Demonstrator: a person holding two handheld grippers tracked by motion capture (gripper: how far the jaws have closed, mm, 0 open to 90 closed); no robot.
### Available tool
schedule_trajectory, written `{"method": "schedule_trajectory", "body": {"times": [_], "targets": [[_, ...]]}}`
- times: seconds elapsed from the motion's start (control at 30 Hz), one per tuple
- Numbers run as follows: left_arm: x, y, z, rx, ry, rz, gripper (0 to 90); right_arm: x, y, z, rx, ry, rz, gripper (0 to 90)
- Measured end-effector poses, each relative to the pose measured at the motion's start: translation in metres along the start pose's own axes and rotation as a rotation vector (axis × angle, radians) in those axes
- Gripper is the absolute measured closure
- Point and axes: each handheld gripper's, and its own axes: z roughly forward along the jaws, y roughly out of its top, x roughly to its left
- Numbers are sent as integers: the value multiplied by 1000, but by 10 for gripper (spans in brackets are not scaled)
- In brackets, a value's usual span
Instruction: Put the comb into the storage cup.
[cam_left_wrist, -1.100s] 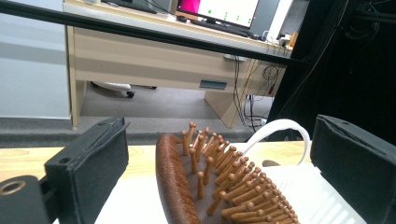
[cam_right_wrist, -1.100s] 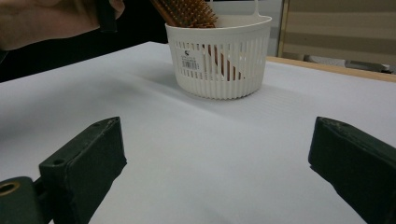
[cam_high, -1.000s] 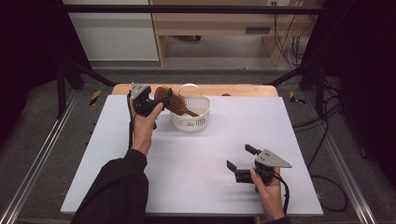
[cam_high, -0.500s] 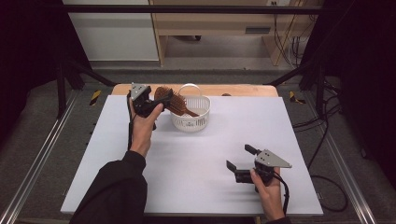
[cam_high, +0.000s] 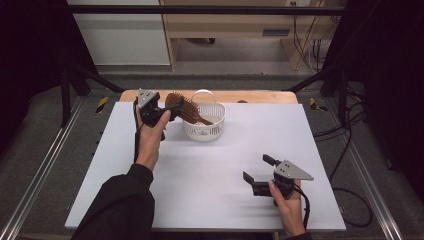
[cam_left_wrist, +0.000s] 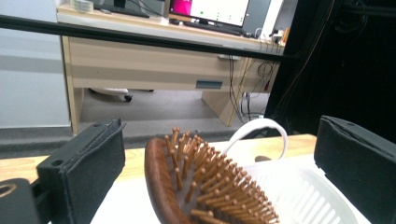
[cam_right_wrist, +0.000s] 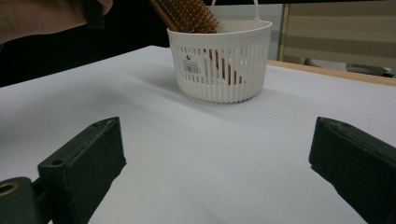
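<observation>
Wooden peg-bristled hairbrush (cam_high: 184, 107) in slatted basket (cam_high: 204, 131)

Light falls from above onto the white table (cam_high: 215, 165), which reads bright and even in the high view, while the surroundings to left and right sink into near black. Shadows are soft: a faint one lies beside the white basket (cam_high: 203, 121). All three pictures are soft and slightly grainy. In the left gripper view the hairbrush (cam_left_wrist: 201, 186) is blurred at close range, and the monitor (cam_left_wrist: 212, 8) behind glares, overexposed. In the right gripper view the black jaws are out of focus; the basket's label (cam_right_wrist: 190, 65) is perhaps print, unreadable.
</observation>
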Motion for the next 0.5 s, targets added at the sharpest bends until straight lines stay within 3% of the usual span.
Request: {"method": "schedule_trajectory", "body": {"times": [0.17, 0.5], "targets": [[-2, 0, -6, 8, -11, 42, 20, 1, 0, 1, 2, 2, -4, 40], [0, 2, -10, 7, -8, 38, 20, 0, 0, 1, 0, 9, -4, 40]]}}
